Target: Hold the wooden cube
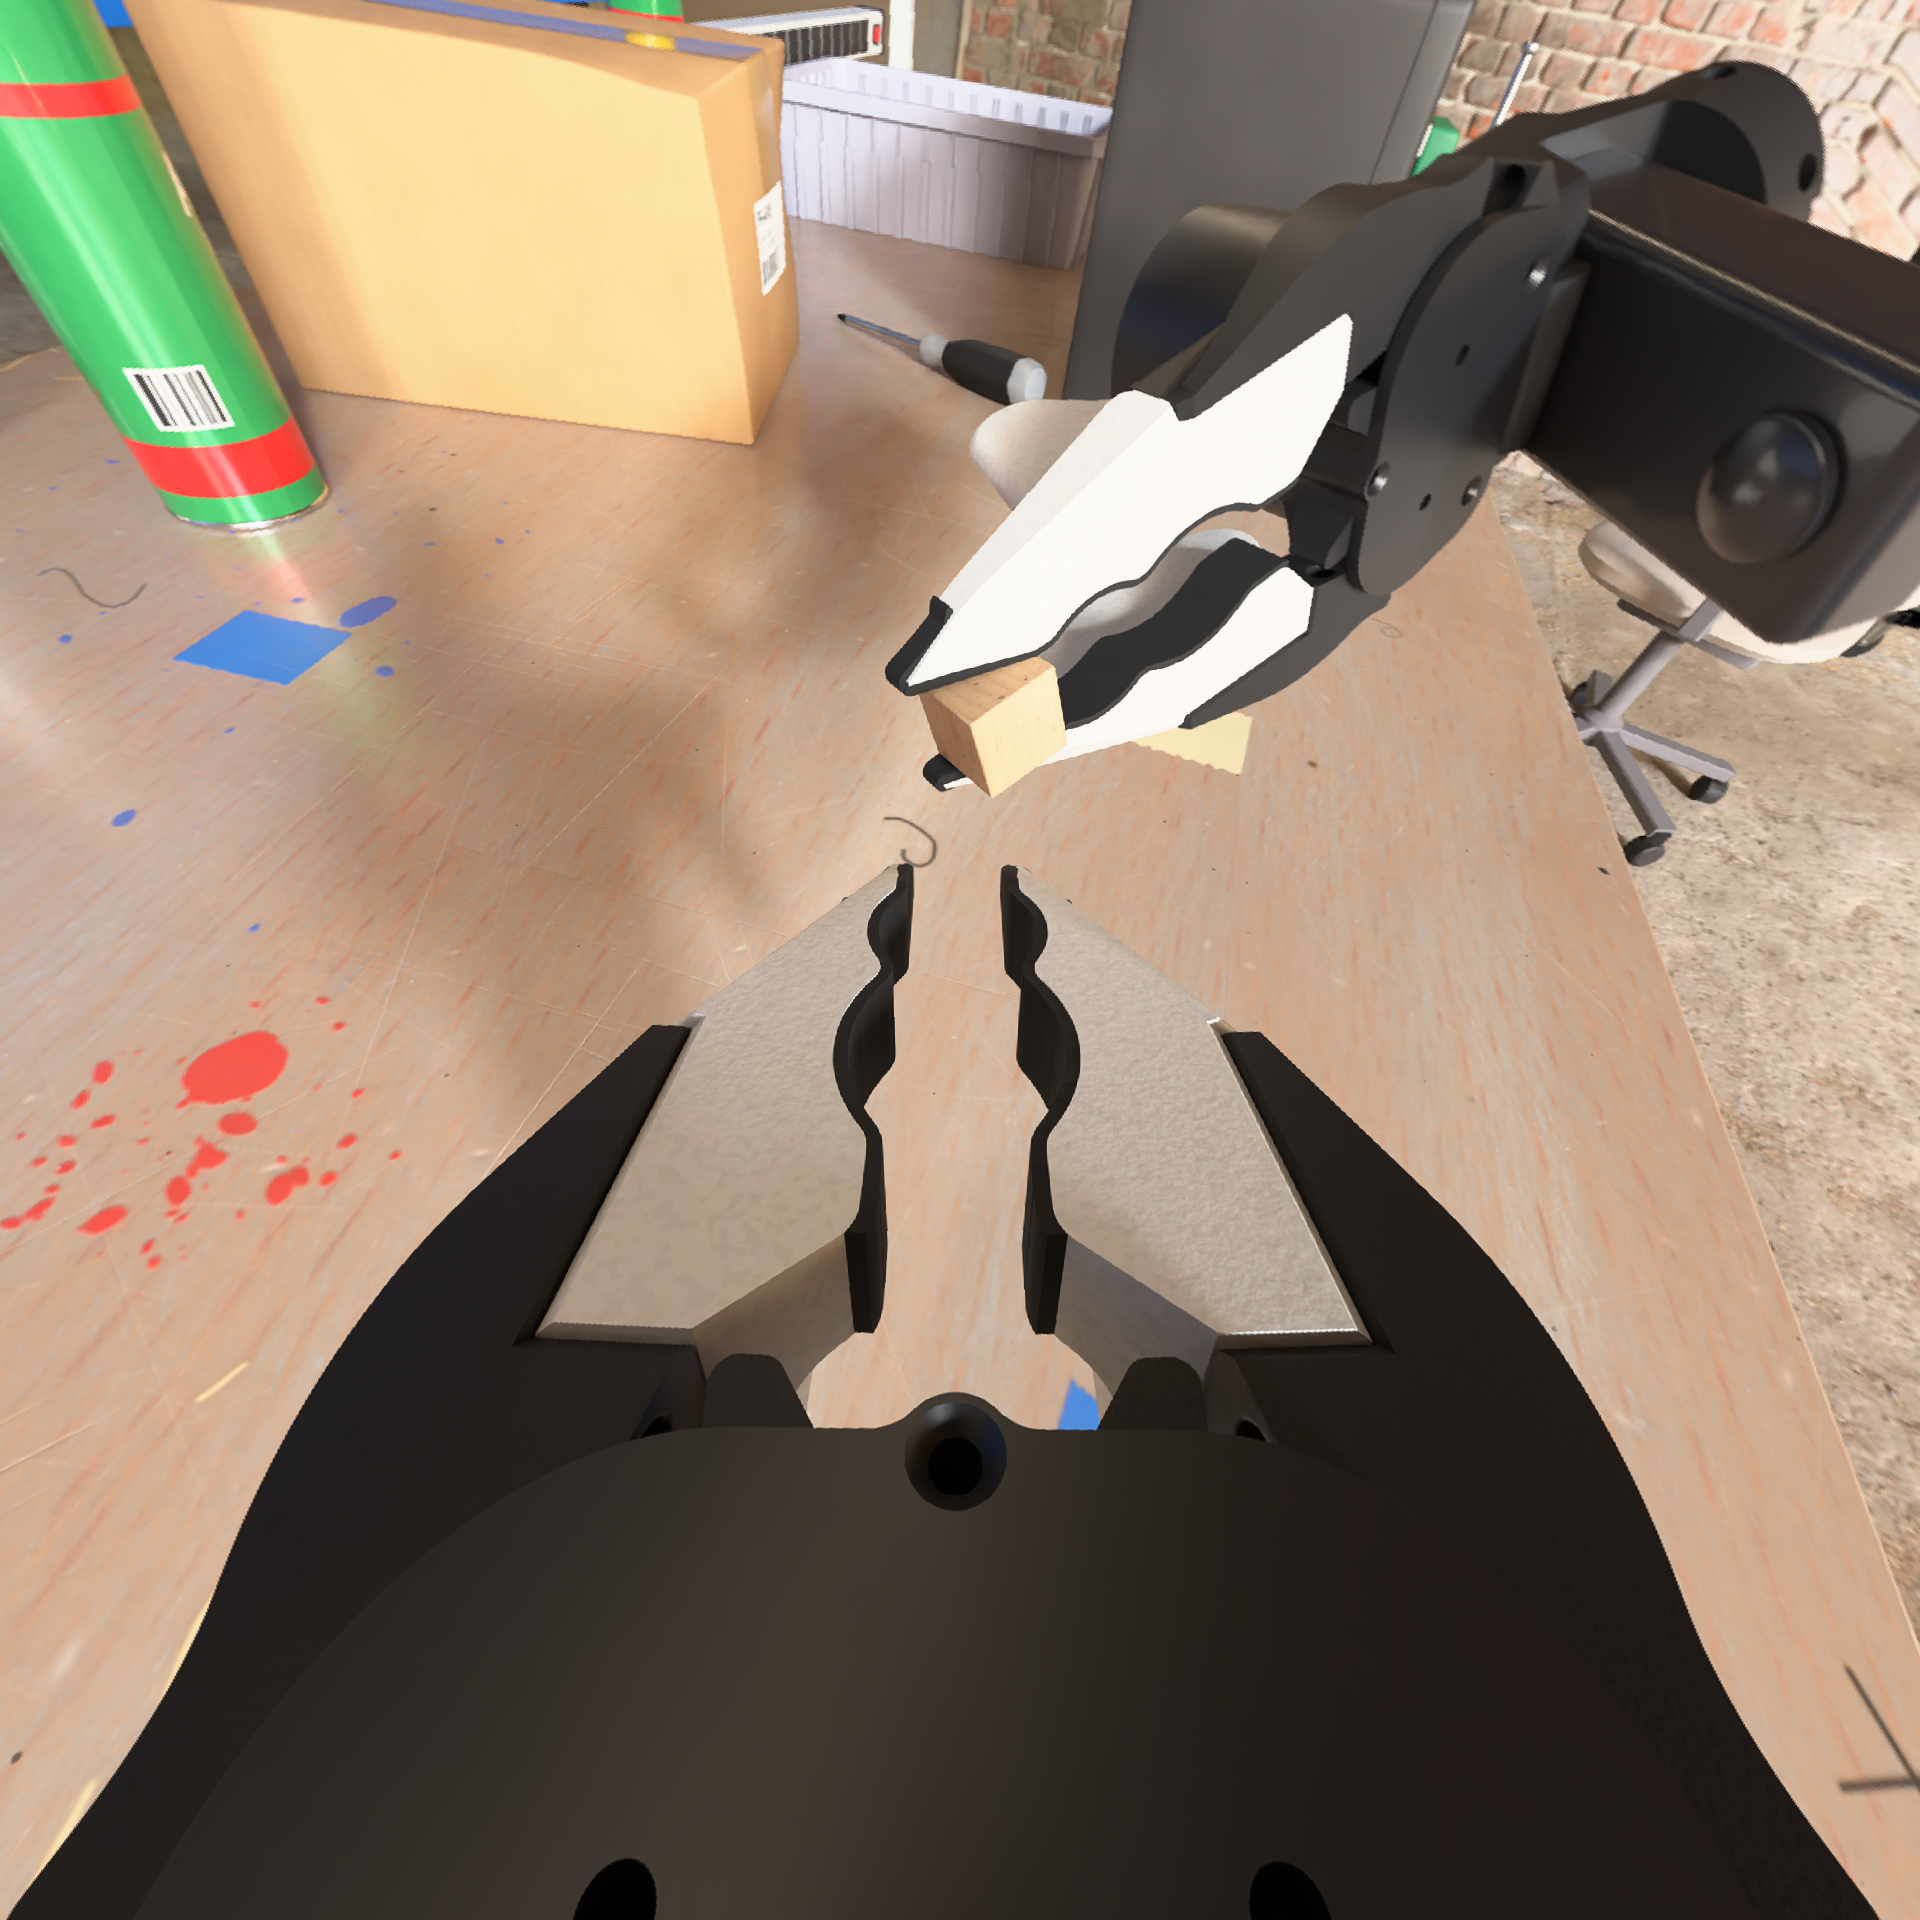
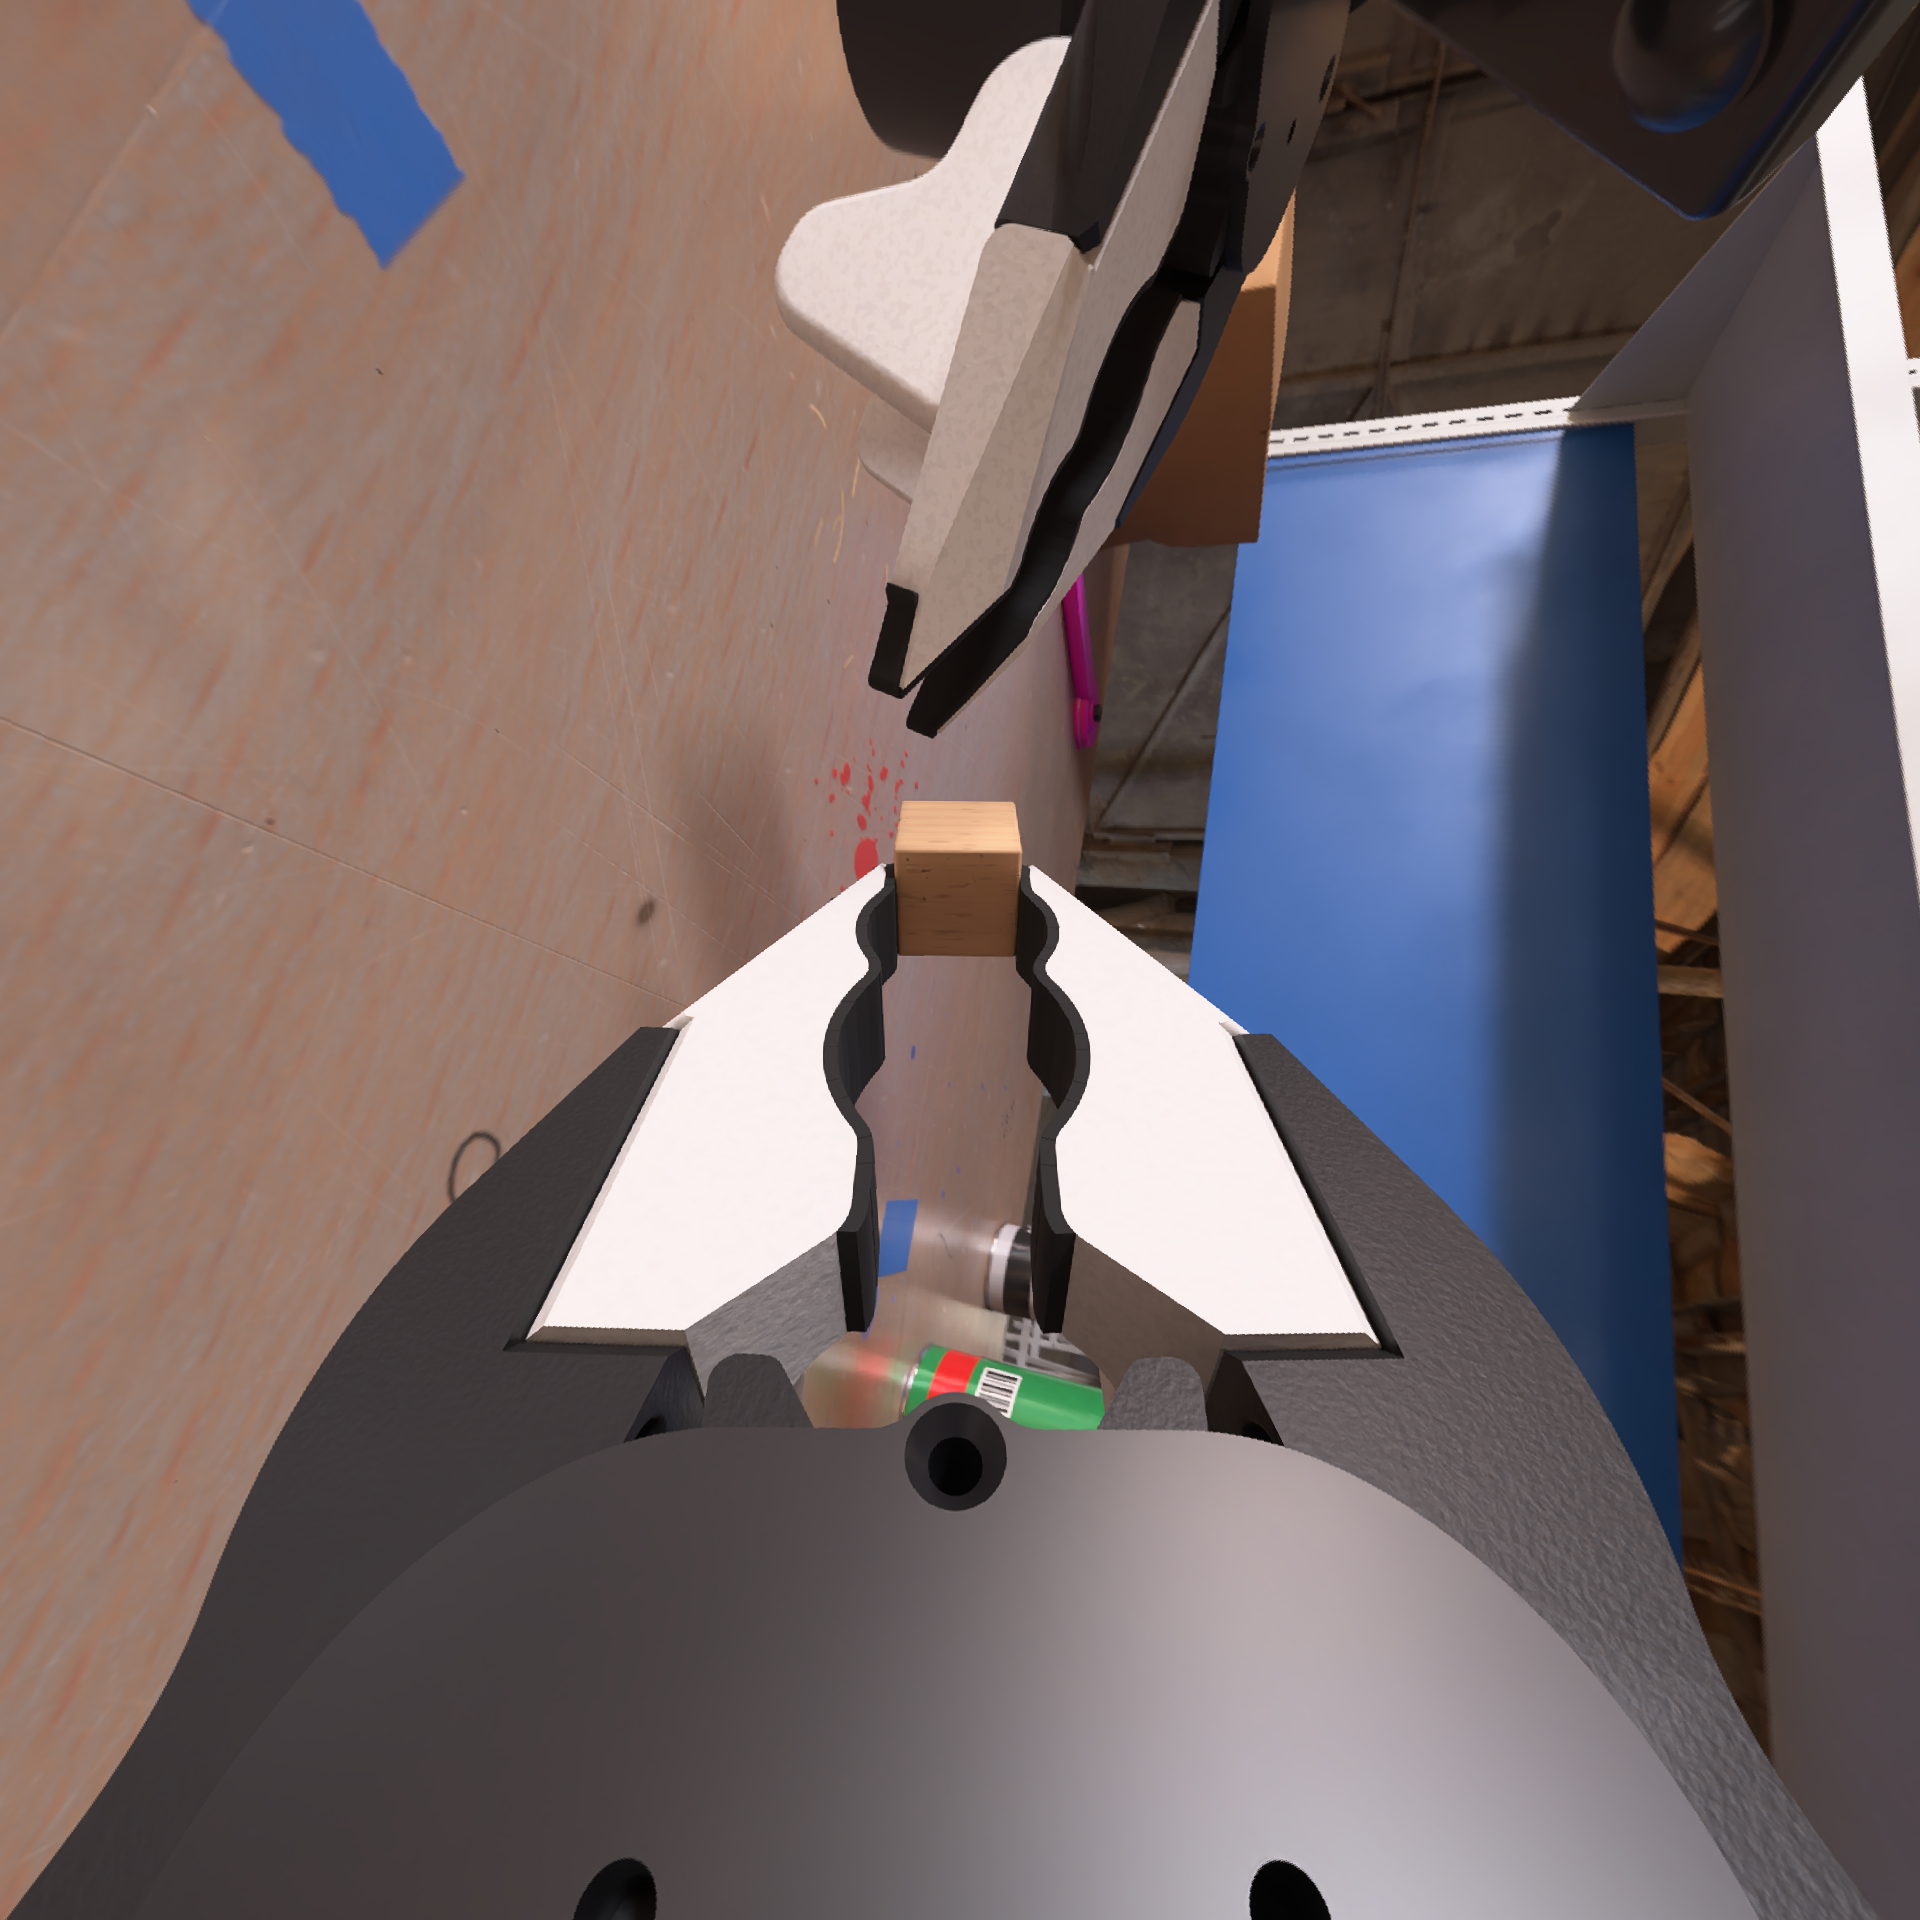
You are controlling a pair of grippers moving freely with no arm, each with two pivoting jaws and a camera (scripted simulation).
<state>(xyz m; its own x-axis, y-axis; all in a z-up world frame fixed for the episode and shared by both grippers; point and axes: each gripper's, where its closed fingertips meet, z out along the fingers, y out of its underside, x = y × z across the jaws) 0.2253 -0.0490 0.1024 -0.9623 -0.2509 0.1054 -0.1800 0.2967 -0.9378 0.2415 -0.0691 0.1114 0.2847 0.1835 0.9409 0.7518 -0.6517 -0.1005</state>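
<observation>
The wooden cube (image 1: 1003, 727) is a small light-wood block gripped between the fingertips of my right gripper (image 1: 930, 722), which holds it above the wooden table (image 1: 468, 831). In the right wrist view the cube (image 2: 956, 883) sits squarely between the two fingertips of the right gripper (image 2: 956, 875). My left gripper (image 1: 956, 878) is empty, its jaws a narrow gap apart, with its tips just short of the cube. It also shows in the right wrist view (image 2: 904, 696), pointing at the cube from beyond.
A cardboard box (image 1: 499, 208), a green and red cylinder (image 1: 135, 281), a screwdriver (image 1: 966, 358), a white bin (image 1: 935, 166) and a dark cabinet (image 1: 1247, 156) stand at the back. A cream object (image 1: 1023, 436) lies behind the right gripper. An office chair (image 1: 1652, 665) stands off the table's right edge.
</observation>
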